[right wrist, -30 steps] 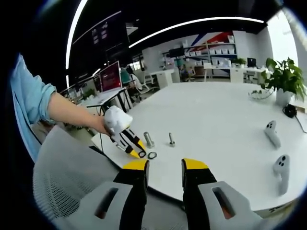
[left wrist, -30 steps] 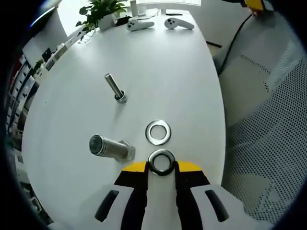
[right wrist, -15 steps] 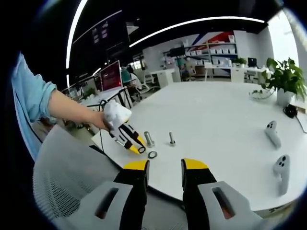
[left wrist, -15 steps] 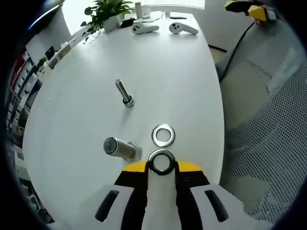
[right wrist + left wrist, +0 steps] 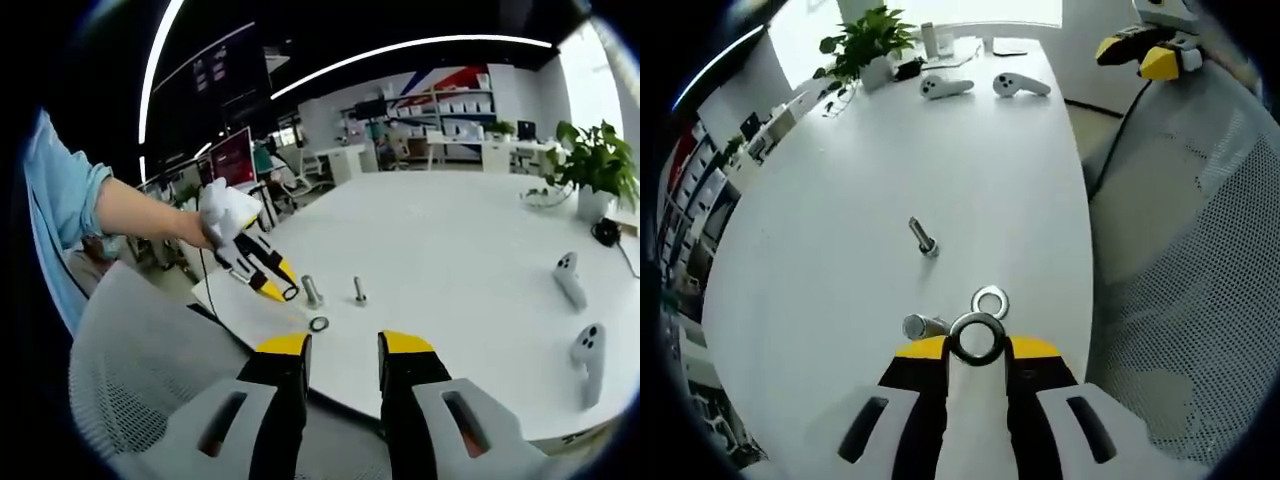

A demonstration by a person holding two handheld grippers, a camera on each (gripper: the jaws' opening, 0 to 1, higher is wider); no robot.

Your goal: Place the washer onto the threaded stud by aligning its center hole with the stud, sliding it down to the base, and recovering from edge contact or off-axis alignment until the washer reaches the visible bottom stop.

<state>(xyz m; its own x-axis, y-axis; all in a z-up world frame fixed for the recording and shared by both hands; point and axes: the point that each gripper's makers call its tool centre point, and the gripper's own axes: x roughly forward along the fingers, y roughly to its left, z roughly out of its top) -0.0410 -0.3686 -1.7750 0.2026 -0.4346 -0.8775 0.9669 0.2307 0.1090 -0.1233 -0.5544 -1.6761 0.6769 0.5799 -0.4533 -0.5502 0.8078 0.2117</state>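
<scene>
Left gripper view had pulled back from the table (image 5: 840, 180) over the last second: the two studs and the loose washer all looked smaller and had gathered toward the lower middle of the frame, so the hand had lifted rather than the parts moved. The left gripper (image 5: 977, 352) was pinching a washer (image 5: 977, 338) edge-on between its yellow tips, the ring standing at the centre bottom of the frame. Just above it lay a second washer (image 5: 990, 299) flat on the table, with the thick stud (image 5: 923, 326) to its left and the thin stud (image 5: 923, 236) upright further up, near mid-frame. Two controllers (image 5: 980, 86) and a plant (image 5: 865, 40) sat along the top edge.

In the right gripper view the same lift showed from the side. The left gripper (image 5: 283, 293) had risen clear of the table edge, its washer now hanging above and just left of the thick stud (image 5: 311, 291), with the thin stud (image 5: 358, 291) to the right and the spare washer (image 5: 319, 324) lying in front, at the lower middle. The right gripper (image 5: 343, 350) sat at the bottom of its frame with its jaws spread and nothing between them, well apart from the parts.

To my eye the pickup was done and the carry begun. The washer was not yet over either stud, so centring its hole over the stud top was what remained, and held edge-on it would likely need tipping flat first.
</scene>
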